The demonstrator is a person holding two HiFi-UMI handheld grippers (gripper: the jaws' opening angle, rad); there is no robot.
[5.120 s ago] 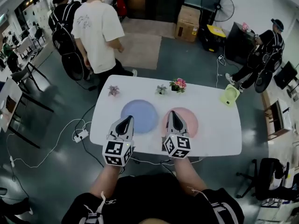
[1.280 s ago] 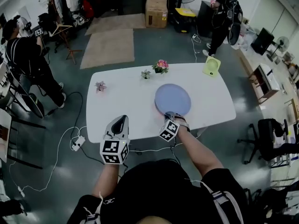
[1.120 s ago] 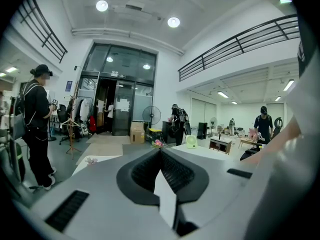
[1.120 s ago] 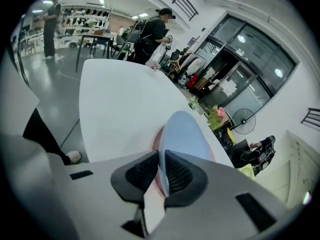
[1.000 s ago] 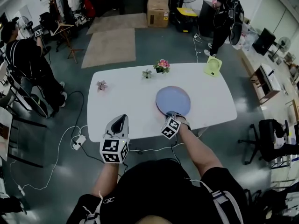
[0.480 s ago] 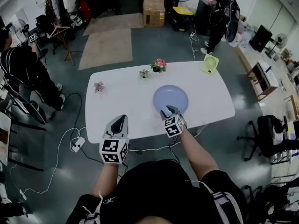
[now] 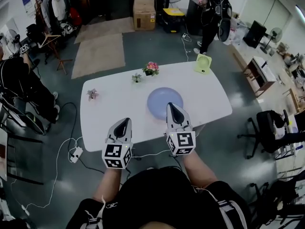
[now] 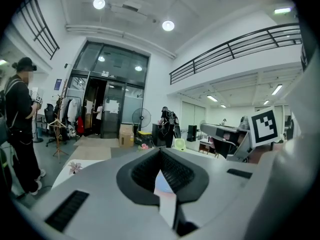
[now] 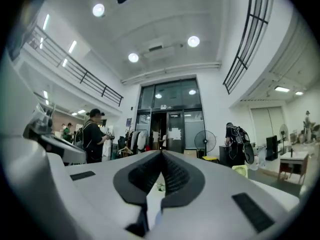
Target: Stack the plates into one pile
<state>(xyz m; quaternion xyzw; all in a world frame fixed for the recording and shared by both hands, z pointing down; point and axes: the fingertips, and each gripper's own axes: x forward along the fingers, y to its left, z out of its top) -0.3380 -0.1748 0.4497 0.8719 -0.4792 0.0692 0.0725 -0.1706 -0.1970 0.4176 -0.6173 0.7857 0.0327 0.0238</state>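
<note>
Basically one stack location now: the blue plate (image 7: pixel 165 101) lies flat on the white table (image 7: pixel 109 120), right of centre and toward the near edge. No second plate shows anywhere else on the top. Whether another sits under the blue one I can't tell from the head view. Left tongs (image 7: pixel 126 122) are held over the near table edge, left of the plate and apart from it, jaws together with nothing in them. Right tongs (image 7: pixel 171 108) have just been closing and are now together too, with nothing between the pads. In the head view their tip overlaps the plate's near rim, but the right gripper view looks out level across the room, so I read them as held clear above it. Handling guess: rigid, shallow disc with a smooth and probably slick surface. Material is unclear, so treat it as chip-prone. The only real grab point is the rim, one jaw over the lip and one under, on the edge nearest the person. A single-edge pinch will make the far side droop, so grip deep, keep it level and set it down flat and centred. Small flower pots (image 7: pixel 151 68) and a green fan (image 7: pixel 203 63) stand at the far side, well apart from the plate and out of the way.
</note>
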